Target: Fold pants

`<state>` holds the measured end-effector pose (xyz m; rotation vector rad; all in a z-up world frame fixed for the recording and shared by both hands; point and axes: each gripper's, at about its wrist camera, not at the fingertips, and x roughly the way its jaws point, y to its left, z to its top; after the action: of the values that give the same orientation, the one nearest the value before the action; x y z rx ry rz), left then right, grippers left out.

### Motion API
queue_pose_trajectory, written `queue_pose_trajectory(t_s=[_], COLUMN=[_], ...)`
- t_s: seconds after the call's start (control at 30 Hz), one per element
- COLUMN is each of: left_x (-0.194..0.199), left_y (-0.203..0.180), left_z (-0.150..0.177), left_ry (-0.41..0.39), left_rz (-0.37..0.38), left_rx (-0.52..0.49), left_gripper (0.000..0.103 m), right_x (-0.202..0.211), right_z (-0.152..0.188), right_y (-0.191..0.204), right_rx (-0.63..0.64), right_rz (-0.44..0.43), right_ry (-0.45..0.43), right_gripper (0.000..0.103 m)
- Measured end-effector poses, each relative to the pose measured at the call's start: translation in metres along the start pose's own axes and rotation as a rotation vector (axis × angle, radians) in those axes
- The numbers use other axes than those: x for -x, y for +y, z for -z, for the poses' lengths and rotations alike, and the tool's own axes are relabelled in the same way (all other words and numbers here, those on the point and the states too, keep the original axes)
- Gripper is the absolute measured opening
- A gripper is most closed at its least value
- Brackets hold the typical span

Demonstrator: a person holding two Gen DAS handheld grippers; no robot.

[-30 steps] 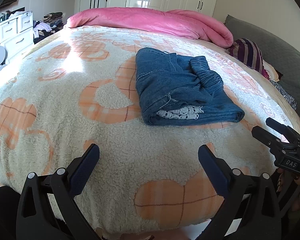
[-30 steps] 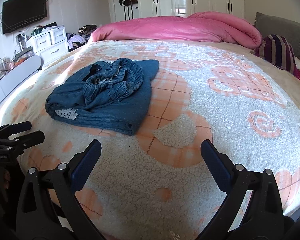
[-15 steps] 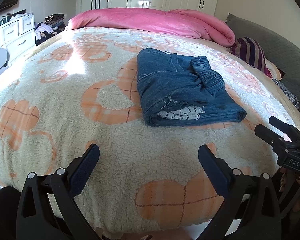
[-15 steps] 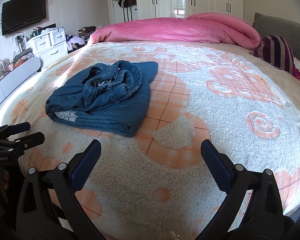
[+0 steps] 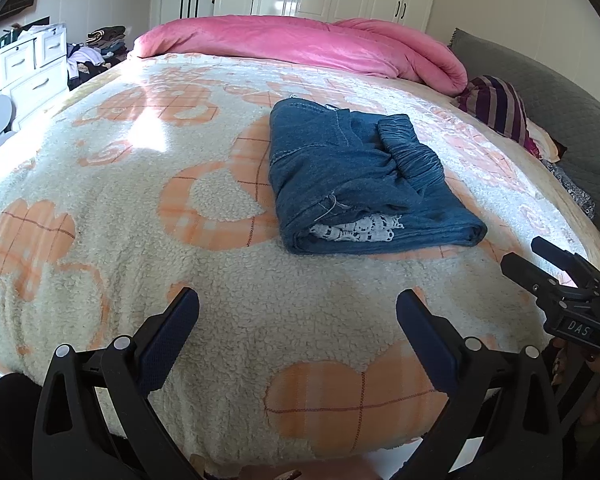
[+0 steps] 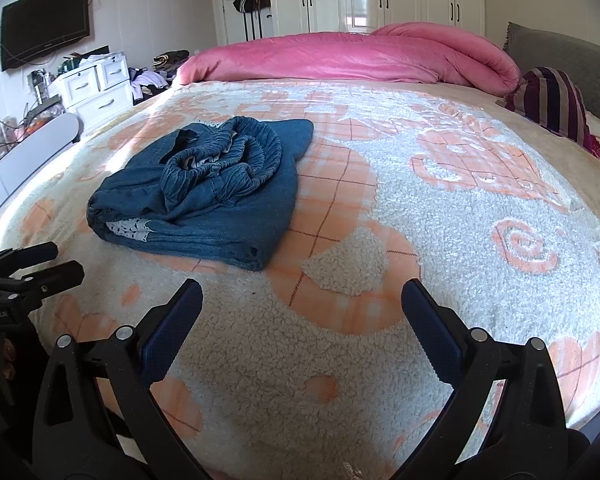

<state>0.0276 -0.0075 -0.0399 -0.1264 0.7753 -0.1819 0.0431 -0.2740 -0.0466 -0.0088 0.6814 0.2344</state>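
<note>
Down at the bottom of each view, both tools stand with their fingers spread wide and nothing between them: the left gripper (image 5: 298, 326) and the right gripper (image 6: 302, 318) hang over the near edge of the blanket (image 5: 100, 208), clear of the cloth. Each one's handle is cut off by the frame, and the hands on them are mostly hidden; only a dim bit of one shows at 4 o'clock in the left view. The pants (image 5: 364, 180) lie well beyond the fingers, at about 1 o'clock from the left gripper and 11 o'clock from the right. They are blue denim, folded into a thick, rough rectangle, with the gathered waistband (image 6: 224, 168) bunched on top and a strip of white lace showing at the near edge. How many layers it holds is hard to make out. A pink quilt (image 6: 348, 58) lies across the far end.
</note>
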Motion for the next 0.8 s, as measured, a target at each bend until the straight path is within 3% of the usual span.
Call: queue_pose_trajectory(t_s=[0.8], left_x=[-0.0027], left_y=[-0.0009], left_z=[-0.0012], left_ry=[0.019], left_rz=[0.022], left_rx=[-0.006], left_gripper=[0.099], right_x=[-0.0024], right_z=[0.0011], right_y=[0.0003], right_rx=[0.002], right_rz=[0.013], right_ry=[0.009], right_gripper=[0.094])
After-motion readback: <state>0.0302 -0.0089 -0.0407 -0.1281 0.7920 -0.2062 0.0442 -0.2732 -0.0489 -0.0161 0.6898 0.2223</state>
